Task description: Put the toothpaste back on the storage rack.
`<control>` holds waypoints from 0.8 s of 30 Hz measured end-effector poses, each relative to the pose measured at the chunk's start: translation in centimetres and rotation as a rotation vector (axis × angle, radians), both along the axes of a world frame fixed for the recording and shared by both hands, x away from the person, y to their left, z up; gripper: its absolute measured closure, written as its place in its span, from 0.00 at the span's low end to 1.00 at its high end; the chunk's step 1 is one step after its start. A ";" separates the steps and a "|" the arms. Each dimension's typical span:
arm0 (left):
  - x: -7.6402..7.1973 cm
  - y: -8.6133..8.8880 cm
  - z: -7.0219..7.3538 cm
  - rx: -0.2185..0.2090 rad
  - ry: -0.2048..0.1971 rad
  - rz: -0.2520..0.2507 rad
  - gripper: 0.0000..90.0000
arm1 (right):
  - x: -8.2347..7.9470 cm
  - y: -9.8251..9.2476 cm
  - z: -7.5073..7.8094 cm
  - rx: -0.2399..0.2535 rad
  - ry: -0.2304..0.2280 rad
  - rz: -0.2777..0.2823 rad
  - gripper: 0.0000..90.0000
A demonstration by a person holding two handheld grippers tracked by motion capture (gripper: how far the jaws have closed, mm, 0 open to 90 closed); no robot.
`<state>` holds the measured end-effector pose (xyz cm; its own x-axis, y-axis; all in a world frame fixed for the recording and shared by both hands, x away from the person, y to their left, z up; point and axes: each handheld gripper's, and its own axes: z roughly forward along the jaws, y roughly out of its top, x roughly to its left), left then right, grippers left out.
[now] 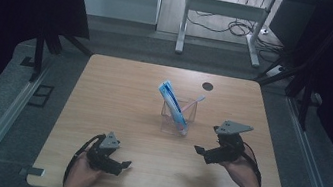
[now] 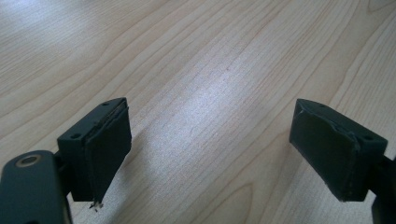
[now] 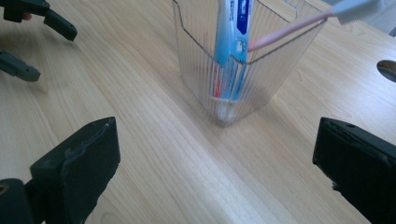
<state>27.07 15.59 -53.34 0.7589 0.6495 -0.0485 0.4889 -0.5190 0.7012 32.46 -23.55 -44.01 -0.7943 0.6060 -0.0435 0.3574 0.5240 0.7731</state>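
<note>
1. High view: a clear holder stands near the middle of the wooden table, with a blue toothpaste tube and a pink toothbrush leaning inside. The left gripper and right gripper sit near the front edge, well apart from the holder.
2. Left gripper view: the jaws are spread wide over bare wood, with nothing between them.
3. Right gripper view: the jaws gape, released, and face the holder.
</note>
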 end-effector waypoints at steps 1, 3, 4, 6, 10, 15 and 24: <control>0.0 0.0 0.0 0.000 0.000 0.000 0.15 | -0.2 -0.2 -0.1 -0.002 -0.003 -0.003 0.01; 0.0 0.0 0.0 0.000 -0.001 -0.001 0.15 | -0.5 -0.5 -0.2 -0.008 -0.004 -0.016 0.01; 0.0 0.0 0.0 0.001 -0.001 -0.001 0.15 | -0.6 -0.7 -0.3 -0.009 -0.002 -0.020 0.01; 0.0 0.0 0.0 0.001 0.000 0.000 0.15 | -0.9 -1.0 -0.6 -0.010 0.001 -0.031 0.01; 0.0 -0.1 -0.1 0.002 0.003 -0.002 0.15 | -1.4 -1.6 -1.3 -0.007 0.014 -0.040 0.01; -0.1 -0.1 -0.1 0.003 0.006 -0.003 0.15 | -2.1 -2.5 -2.5 0.004 0.029 -0.057 0.01; -0.1 -0.2 -0.2 -0.004 0.015 -0.007 0.15 | -3.3 -3.8 -5.0 0.032 0.052 -0.086 0.01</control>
<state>26.96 15.34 -53.49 0.7627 0.6437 -0.0624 0.4954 -0.5194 0.6963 29.15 -27.33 -48.96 -0.7399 0.6725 0.0173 0.4402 0.4647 0.7683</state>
